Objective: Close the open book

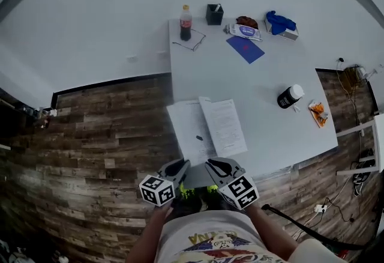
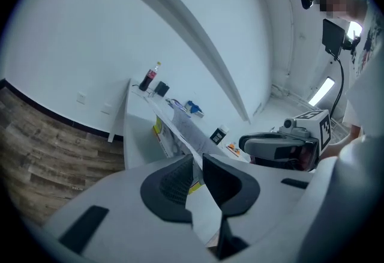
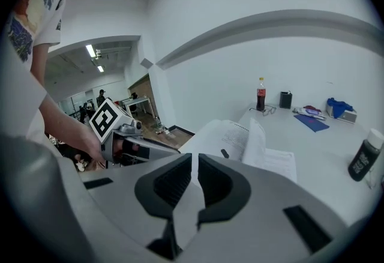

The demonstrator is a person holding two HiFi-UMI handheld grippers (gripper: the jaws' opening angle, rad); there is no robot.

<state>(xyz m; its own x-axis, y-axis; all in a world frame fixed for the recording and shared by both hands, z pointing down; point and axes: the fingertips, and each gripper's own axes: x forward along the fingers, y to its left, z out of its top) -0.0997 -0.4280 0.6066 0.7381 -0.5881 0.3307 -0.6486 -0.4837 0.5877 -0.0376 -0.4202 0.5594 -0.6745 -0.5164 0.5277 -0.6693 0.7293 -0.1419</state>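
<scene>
The book (image 1: 209, 128) lies open near the bottom edge of the white table (image 1: 264, 78), just above the two grippers in the head view. Its pages are thin white paper with small grey print. A tiny dark thing (image 1: 199, 137) sits on the left page.

The left gripper (image 1: 176, 167) and the right gripper (image 1: 219, 167) are grey and smooth, with black ribbed pads. Each has a cube with black and white squares. On both, the jaws are almost together with a thin gap, and nothing is between them.

The table is flat and smooth. At its top end stand a cola bottle (image 1: 186, 23) with a red cap, a black cup (image 1: 214, 14), glasses (image 1: 191, 43), a flat blue booklet (image 1: 245, 48) and a crumpled blue cloth (image 1: 280, 21). On the right is a black bottle (image 1: 290, 96) with a white cap. The floor (image 1: 108, 136) is brown wood planks, and the wall (image 1: 90, 15) is plain white.

Only the right gripper view shows one page (image 3: 261, 142) standing up in the middle of the book. Only the left gripper view shows the book from the side, with a bit of yellow (image 2: 157, 131) under the pages.
</scene>
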